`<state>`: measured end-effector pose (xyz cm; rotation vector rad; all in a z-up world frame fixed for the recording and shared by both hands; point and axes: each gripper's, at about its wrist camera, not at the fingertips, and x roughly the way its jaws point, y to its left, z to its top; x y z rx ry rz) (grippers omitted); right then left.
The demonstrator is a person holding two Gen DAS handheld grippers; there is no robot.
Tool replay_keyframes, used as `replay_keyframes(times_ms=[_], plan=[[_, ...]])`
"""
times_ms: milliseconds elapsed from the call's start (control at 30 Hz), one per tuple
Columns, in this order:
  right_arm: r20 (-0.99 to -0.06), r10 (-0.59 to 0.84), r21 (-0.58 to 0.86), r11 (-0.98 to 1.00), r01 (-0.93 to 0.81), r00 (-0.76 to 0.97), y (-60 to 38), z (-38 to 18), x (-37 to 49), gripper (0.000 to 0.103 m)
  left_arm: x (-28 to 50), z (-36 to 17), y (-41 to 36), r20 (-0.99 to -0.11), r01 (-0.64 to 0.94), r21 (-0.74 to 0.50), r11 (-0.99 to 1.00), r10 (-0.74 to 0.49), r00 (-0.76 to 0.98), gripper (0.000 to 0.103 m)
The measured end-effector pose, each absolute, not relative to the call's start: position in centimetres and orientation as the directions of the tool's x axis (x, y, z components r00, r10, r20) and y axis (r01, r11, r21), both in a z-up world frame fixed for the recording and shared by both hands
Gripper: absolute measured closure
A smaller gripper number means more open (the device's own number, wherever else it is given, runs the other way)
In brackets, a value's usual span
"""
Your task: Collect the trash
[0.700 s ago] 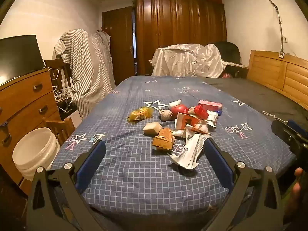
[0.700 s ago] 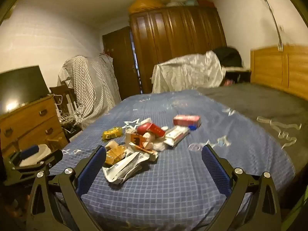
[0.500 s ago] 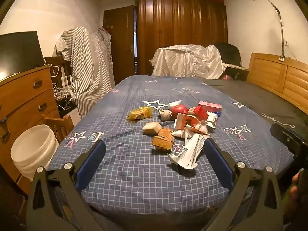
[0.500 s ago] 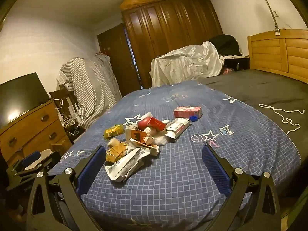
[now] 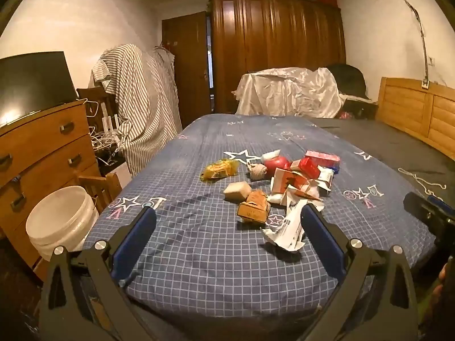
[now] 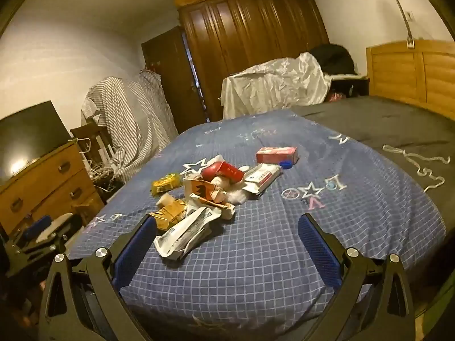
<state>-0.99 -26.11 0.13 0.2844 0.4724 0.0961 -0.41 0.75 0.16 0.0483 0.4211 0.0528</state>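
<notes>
A heap of trash lies on the blue checked bed cover (image 5: pixel 199 244): a crumpled white wrapper (image 5: pixel 287 227), a brown carton (image 5: pixel 254 207), a yellow packet (image 5: pixel 219 169), a pink box (image 5: pixel 322 157) and red cartons (image 5: pixel 308 167). A white bucket (image 5: pixel 61 221) stands on the floor left of the bed. My left gripper (image 5: pixel 227 227) is open and empty at the bed's near edge. My right gripper (image 6: pixel 227 227) is open and empty, with the white wrapper (image 6: pixel 184 233) by its left finger. The left gripper also shows in the right wrist view (image 6: pixel 42 233).
A wooden dresser (image 5: pixel 37 153) with a dark screen stands at left, a wooden chair (image 5: pixel 99 184) beside the bucket. A striped cloth (image 5: pixel 142 99) hangs by the door. A wardrobe (image 5: pixel 275 54) is at the back. A headboard (image 5: pixel 418 113) is at right. A white cord (image 6: pixel 421 164) lies on the grey sheet.
Both grippers have shifted slightly; the right wrist view has dropped and moved closer to the bed, so the trash heap looks larger. Nothing was taken hold of.
</notes>
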Motion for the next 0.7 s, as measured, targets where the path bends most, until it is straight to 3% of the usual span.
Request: replay_keyframes(times_ms=[700], plan=[[-0.437,0.157,0.268,0.963,-0.039,0.886,-25.70,-0.13,-1.03,0.004,0.42,-0.94,0.34,-0.445,-0.048,0.098,0.994,0.086,0.892,0.005]])
